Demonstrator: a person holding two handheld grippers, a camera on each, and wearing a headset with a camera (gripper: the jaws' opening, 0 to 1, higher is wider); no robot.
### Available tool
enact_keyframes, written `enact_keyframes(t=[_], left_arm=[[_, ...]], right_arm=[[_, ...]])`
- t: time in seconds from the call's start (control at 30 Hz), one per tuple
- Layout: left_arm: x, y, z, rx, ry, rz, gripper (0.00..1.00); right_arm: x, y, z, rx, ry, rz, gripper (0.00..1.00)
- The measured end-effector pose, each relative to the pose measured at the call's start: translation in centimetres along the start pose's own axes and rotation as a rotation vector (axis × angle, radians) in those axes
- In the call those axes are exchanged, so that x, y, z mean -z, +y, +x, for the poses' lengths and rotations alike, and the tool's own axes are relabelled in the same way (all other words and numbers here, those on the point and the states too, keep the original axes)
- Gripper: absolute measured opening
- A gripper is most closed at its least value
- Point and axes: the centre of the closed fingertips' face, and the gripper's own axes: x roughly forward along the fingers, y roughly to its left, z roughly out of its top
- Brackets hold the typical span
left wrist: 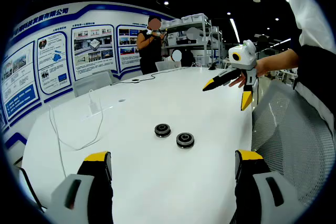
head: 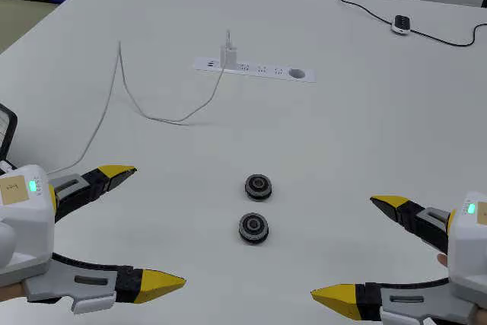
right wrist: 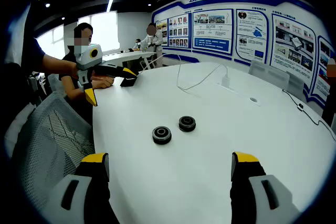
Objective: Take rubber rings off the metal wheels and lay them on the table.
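The left gripper (head: 157, 224) is holding its fingers (head: 114, 173) spread wide, pinching nothing. The right gripper (head: 343, 246) is doing the same with its own yellow-tipped pair. In the head view they are sitting at 8 and 4 o'clock over the white counter (head: 365, 127), with their tips pointing inward toward each other.

Two metal wheels are lying flat on the counter in the gap between the grippers, apart from all four fingertips. The near wheel (head: 253, 227) is lying at about 3 o'clock from the left gripper and 9 o'clock from the right gripper. The far wheel (head: 259, 186) is resting just beside it at 12 o'clock.

The bottom edge of the head view is cutting off the rear of both grippers. The seam between rubber and metal is proving too small to make out.

Each wheel is showing a black rubber ring (head: 242, 229) seated around a grey metal hub with a dark centre.

Farther out at 12 o'clock, a power strip (head: 255, 69) is lying on the counter, and its white cable (head: 122, 89) is trailing off toward 9 o'clock.
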Motion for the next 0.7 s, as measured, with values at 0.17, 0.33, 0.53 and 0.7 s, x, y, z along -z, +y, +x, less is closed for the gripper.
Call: enact_keyframes(t=[0.17,0.33,0.53,0.7], left_arm=[[-0.16,0.05,0.21,0.002,-0.006,0.003,1.00],[-0.16,-0.03,0.31,0.008,-0.003,0.004,1.00],[0.09,0.11,0.31,0.006,0.002,0.002,1.00],[0.14,0.30,0.33,0.003,0.002,-0.002,0.99]], right_arm=[[0.20,-0.29,-0.08,0.015,0.006,-0.004,0.98],[0.39,-0.51,-0.14,0.020,0.010,0.004,0.98],[0.47,-0.49,-0.02,0.016,0.012,0.005,0.96],[0.47,-0.67,0.09,0.026,0.012,0.004,0.97]])
